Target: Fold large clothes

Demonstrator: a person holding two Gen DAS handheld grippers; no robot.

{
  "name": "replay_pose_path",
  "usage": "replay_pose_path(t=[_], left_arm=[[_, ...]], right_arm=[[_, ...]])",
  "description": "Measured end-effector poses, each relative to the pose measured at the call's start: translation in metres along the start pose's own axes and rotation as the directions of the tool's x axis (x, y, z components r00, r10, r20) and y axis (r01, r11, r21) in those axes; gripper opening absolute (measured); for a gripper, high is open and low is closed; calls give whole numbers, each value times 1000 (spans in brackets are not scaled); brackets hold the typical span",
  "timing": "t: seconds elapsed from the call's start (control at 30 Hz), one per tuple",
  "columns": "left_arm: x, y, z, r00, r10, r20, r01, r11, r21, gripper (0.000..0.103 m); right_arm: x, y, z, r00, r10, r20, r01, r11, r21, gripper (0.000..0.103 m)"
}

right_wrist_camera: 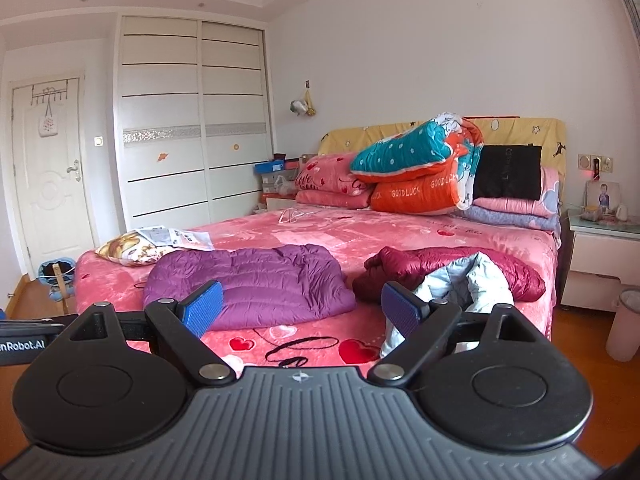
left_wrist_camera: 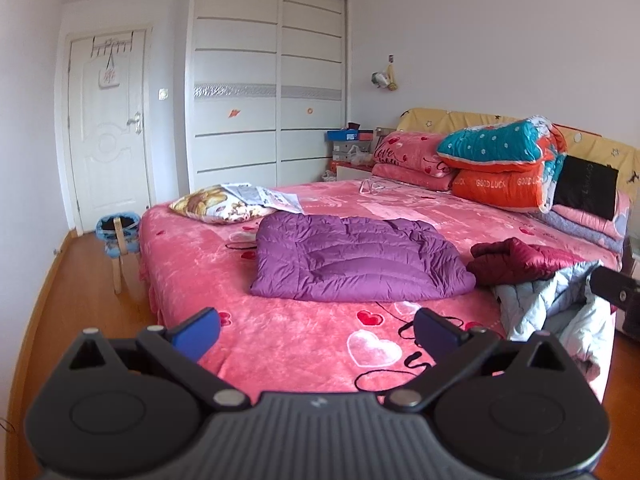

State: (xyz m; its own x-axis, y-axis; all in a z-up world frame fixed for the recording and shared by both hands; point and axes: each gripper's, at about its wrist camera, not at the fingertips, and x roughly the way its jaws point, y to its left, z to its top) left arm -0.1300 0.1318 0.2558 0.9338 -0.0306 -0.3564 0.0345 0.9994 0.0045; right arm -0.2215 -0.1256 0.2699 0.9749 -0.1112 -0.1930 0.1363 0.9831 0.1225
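**Two empty grippers, three coats waiting on the bed**

Pink heart-print bedding (left_wrist_camera: 304, 344) filled the space ahead of both your tools, with the wardrobe (left_wrist_camera: 268, 88) and door (left_wrist_camera: 108, 132) far behind it. Your left gripper (left_wrist_camera: 316, 330) stood with its blue pads wide apart and nothing between them; your right gripper (right_wrist_camera: 302, 312) was spread the same way, also empty. Both hung short of the bed's near edge, touching no cloth.

Straight beyond the left tool's fingers lay the purple down coat (left_wrist_camera: 356, 260), already laid fairly flat but puffy and rumpled. Ahead and to the right of the right tool sat the maroon jacket (right_wrist_camera: 448, 268), bunched, with the pale grey-blue jacket (right_wrist_camera: 468, 280) heaped against its near side and spilling over the bed edge close to your right pad.

My judgement: you were choosing a garment. To do it well, you needed to settle on one coat, bring each tool to a separate corner or hem, and bite deep into the quilting, since slippery padded fabric likely slides out of a shallow pinch. Lifting the grey-blue jacket risked dragging the maroon one along.
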Motion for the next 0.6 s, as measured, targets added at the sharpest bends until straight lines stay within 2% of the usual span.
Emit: replay_pose_path(t=[0.43, 0.6], left_arm=[[-4, -9, -14, 1000, -22, 4, 21, 999, 35, 102], [1, -13, -19, 999, -31, -9, 32, 998, 49, 102]], right_arm=[[-5, 0, -4, 1000, -14, 14, 14, 1000, -2, 103], [2, 1, -11, 1000, -28, -9, 28, 1000, -3, 103]])
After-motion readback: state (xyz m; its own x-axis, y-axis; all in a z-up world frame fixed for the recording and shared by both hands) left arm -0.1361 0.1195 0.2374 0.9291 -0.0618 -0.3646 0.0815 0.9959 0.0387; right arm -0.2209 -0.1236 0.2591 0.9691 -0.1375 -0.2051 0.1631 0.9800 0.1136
